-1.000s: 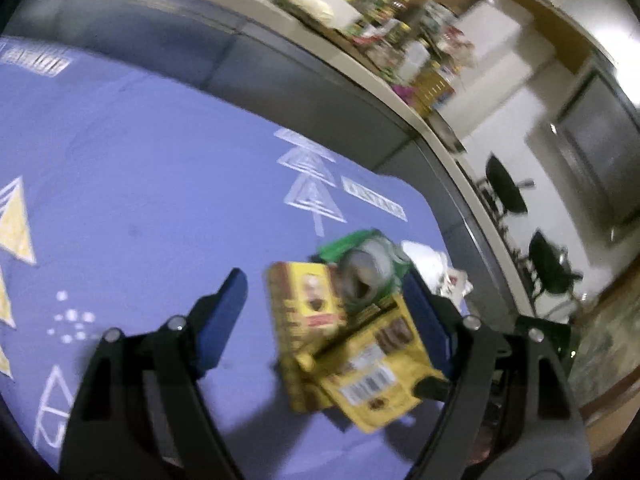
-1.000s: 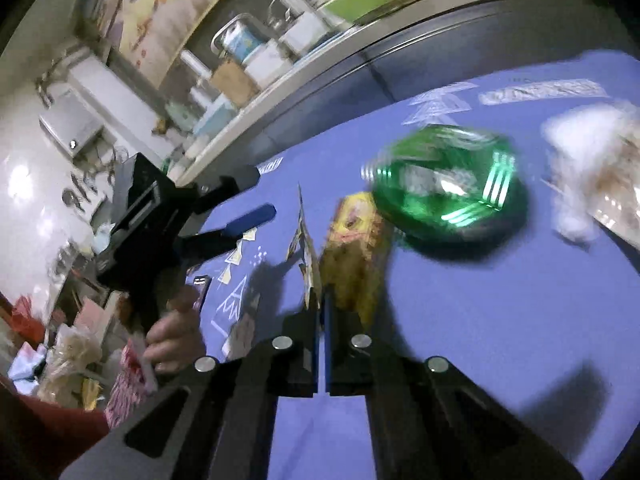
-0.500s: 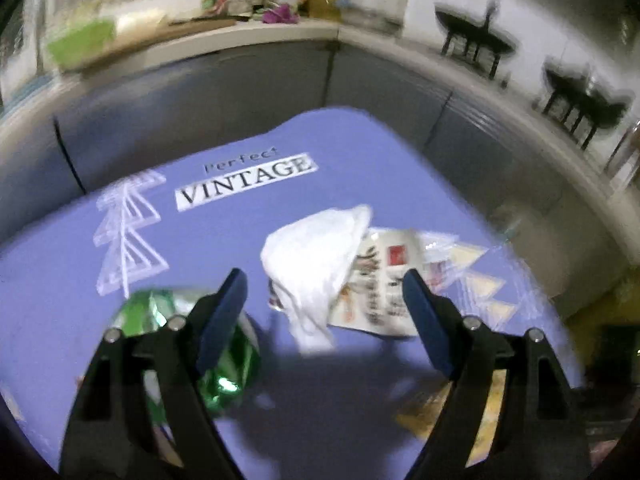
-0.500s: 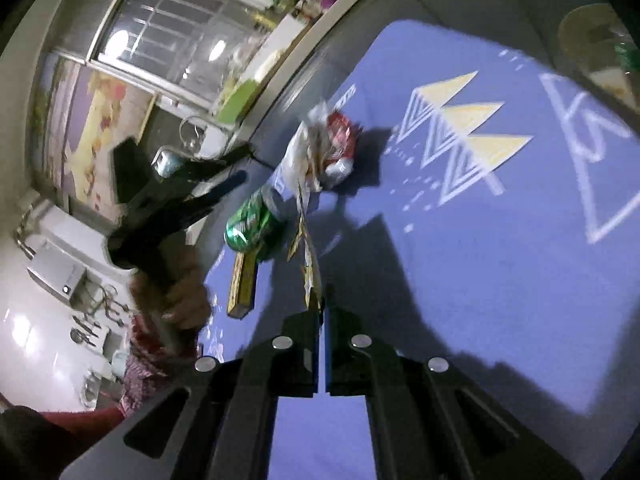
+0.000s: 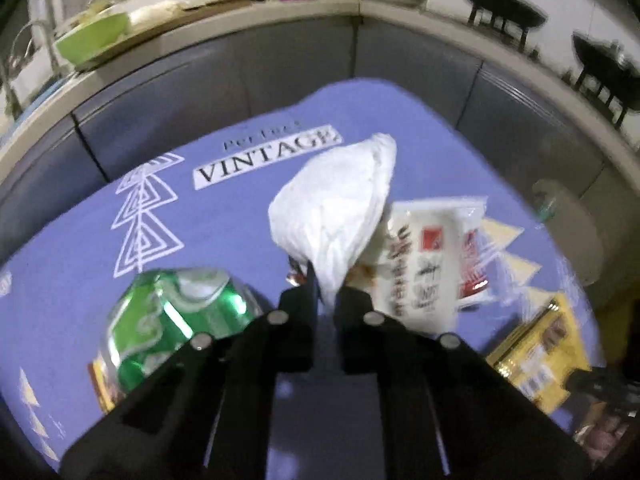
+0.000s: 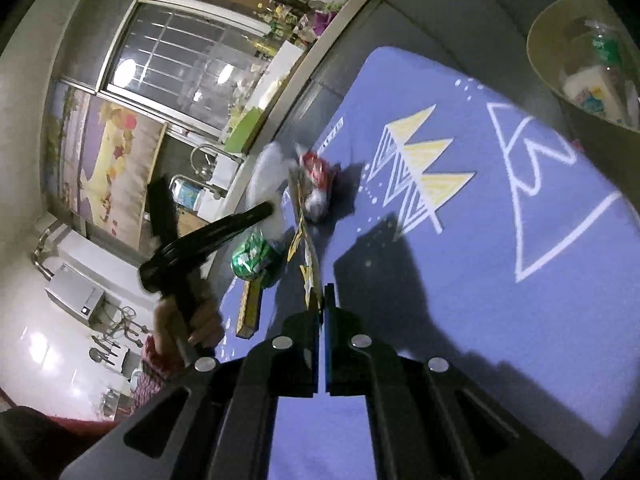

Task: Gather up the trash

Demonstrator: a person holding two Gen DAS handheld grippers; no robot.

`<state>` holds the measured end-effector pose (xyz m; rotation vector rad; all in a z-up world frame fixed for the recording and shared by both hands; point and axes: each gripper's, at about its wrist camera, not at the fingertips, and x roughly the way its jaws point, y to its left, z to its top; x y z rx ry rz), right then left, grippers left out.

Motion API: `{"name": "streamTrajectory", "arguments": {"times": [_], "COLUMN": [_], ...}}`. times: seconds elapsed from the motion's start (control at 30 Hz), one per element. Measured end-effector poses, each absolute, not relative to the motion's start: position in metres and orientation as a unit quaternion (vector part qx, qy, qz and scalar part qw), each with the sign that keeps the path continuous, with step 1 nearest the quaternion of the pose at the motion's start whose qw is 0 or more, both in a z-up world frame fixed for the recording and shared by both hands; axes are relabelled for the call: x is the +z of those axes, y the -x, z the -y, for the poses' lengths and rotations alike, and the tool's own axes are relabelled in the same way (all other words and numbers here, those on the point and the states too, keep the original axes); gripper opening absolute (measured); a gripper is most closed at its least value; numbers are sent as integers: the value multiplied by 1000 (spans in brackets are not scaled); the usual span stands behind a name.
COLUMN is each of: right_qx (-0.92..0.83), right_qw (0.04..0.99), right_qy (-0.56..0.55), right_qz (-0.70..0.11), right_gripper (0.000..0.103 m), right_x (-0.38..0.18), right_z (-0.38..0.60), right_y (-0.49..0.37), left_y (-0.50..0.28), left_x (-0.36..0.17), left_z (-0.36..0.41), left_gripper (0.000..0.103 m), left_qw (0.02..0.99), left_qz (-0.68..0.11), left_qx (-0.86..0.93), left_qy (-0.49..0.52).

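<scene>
pinching white tissue (image 5: 340,216), left gripper (image 5: 326,292) clenched; "perfect vintage" printed on cloth (image 5: 224,216) beyond it. right gripper (image 6: 322,300) grasping yellow wrapper (image 6: 306,248).

Both grippers are matte black plastic, the left gripper (image 5: 325,300) and right gripper (image 6: 322,312) each studded with round silver screws. The left hand (image 6: 188,320) shows bare skin above a red patterned cuff.

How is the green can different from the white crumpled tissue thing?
The green can is shiny, crushed metal; the white tissue is soft, dull paper.

The can lies free on the purple cloth; the tissue is pinched at its lower tip by the left gripper.

The can sits to the left of that gripper; the tissue rises ahead of it, against a printed white wrapper.

Both are crumpled trash.
</scene>
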<state>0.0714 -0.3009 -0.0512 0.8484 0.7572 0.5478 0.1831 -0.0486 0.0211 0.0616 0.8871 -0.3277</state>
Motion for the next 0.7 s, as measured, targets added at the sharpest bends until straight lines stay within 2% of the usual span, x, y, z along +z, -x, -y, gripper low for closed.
{"name": "streamTrajectory", "arguments": {"times": [0.1, 0.23, 0.47, 0.7], "right_qx": [248, 208, 72, -47], "right_qw": [821, 845, 888, 900], "right_qy": [-396, -395, -387, -362], "right_qz": [-328, -294, -237, -240], "right_gripper": [0, 0, 0, 0], "right_x": [-41, -28, -15, -33], "right_z": [318, 352, 433, 488], "right_y": [-65, -57, -27, -20], "left_y": [-166, -158, -159, -177], "left_x": [43, 60, 55, 21], "left_z": [45, 86, 228, 344], "left_gripper": [6, 6, 6, 6], "left_qw": [892, 872, 813, 759], "left_qz": [-411, -412, -431, -473], "left_qx": [-189, -262, -393, -446], "left_qy": [9, 20, -15, -24]}}
